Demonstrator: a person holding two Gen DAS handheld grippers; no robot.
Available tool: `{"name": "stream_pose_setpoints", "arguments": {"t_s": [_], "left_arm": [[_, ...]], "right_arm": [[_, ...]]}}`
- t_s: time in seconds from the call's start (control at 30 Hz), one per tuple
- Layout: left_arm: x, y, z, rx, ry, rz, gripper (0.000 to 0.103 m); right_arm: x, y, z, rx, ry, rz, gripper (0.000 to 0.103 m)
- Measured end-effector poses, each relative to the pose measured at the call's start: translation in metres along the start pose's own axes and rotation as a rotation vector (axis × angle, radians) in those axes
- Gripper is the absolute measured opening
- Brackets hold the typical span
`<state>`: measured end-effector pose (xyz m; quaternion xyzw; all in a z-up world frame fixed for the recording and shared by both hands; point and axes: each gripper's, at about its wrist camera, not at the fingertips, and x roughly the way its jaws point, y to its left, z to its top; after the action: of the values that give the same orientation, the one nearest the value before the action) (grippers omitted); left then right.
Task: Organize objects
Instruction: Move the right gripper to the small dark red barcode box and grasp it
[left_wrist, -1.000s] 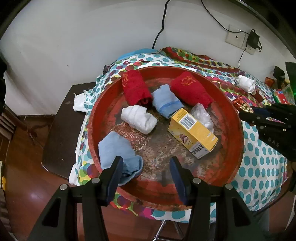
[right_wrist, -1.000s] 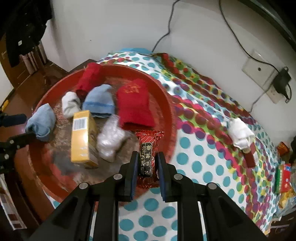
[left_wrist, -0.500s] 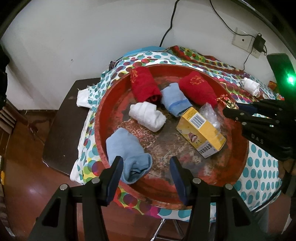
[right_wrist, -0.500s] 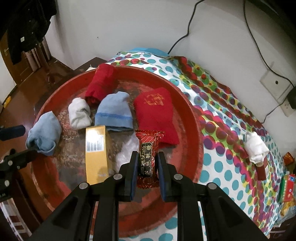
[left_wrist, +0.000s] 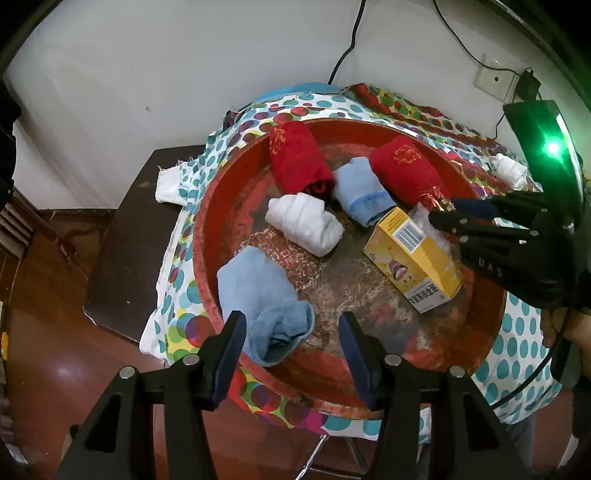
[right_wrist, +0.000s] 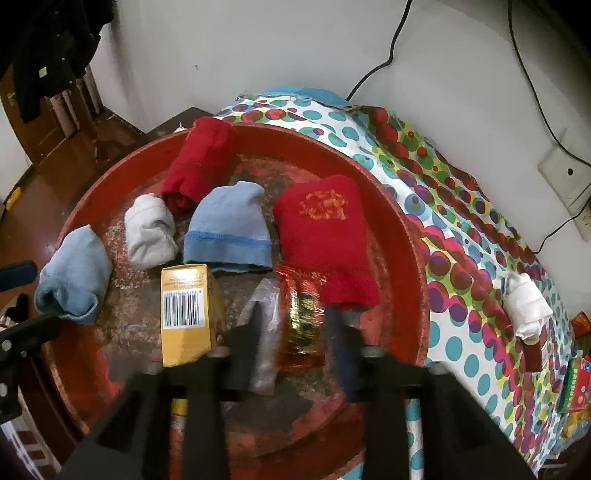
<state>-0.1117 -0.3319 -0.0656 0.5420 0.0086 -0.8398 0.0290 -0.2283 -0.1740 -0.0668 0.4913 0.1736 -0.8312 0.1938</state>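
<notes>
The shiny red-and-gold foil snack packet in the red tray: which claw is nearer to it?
Right. The right claw straddles the red-and-gold foil snack packet, jaws opening, pads clear of it. The left claw hangs open at the red tray's opposite rim, by a blue sock.

red-gold snack packet (right_wrist: 301, 317) | flat | in red tray (right_wrist: 402, 236) | beside red sock (right_wrist: 325, 236)

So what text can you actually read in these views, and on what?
"DAS": on the right gripper, seen from the left wrist.
Yellow box: a barcode and Chinese print, too small to read.
Red rolled cloths: gold embroidery, unreadable.
Red-gold snack packet: blurred.
</notes>
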Motion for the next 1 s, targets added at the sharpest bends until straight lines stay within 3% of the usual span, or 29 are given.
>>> {"name": "stream_pose_setpoints", "arguments": {"t_s": [0.03,0.2,0.3,0.5,0.6,0.7,0.87,1.0], "left_arm": [[0.001,0.0,0.0,0.001,0.001,0.0,0.054],[0.002,-0.003,0.001,0.008,0.005,0.001,0.054],[0.002,-0.009,0.001,0.02,0.004,0.003,0.054],[0.003,-0.029,0.001,0.062,0.008,0.003,0.054],[0.006,-0.044,0.0,0.096,0.014,0.024,0.053],[0.008,-0.061,-0.001,0.129,0.02,0.027,0.054],[0.007,-0.096,0.008,0.178,0.032,0.023,0.054],[-0.003,-0.143,0.042,0.256,0.011,-0.06,0.054]], "right_arm": [[-0.003,-0.002,-0.001,0.004,-0.012,-0.004,0.057],[-0.028,-0.026,-0.012,0.036,-0.077,0.003,0.058],[-0.041,-0.057,-0.027,0.054,-0.103,-0.048,0.061],[-0.049,-0.165,-0.067,0.186,-0.09,-0.15,0.061],[-0.044,-0.221,-0.089,0.239,-0.059,-0.243,0.071],[-0.035,-0.263,-0.104,0.251,-0.029,-0.283,0.071],[-0.014,-0.301,-0.103,0.222,-0.034,-0.248,0.073],[0.009,-0.31,-0.094,0.182,-0.058,-0.177,0.074]]}}
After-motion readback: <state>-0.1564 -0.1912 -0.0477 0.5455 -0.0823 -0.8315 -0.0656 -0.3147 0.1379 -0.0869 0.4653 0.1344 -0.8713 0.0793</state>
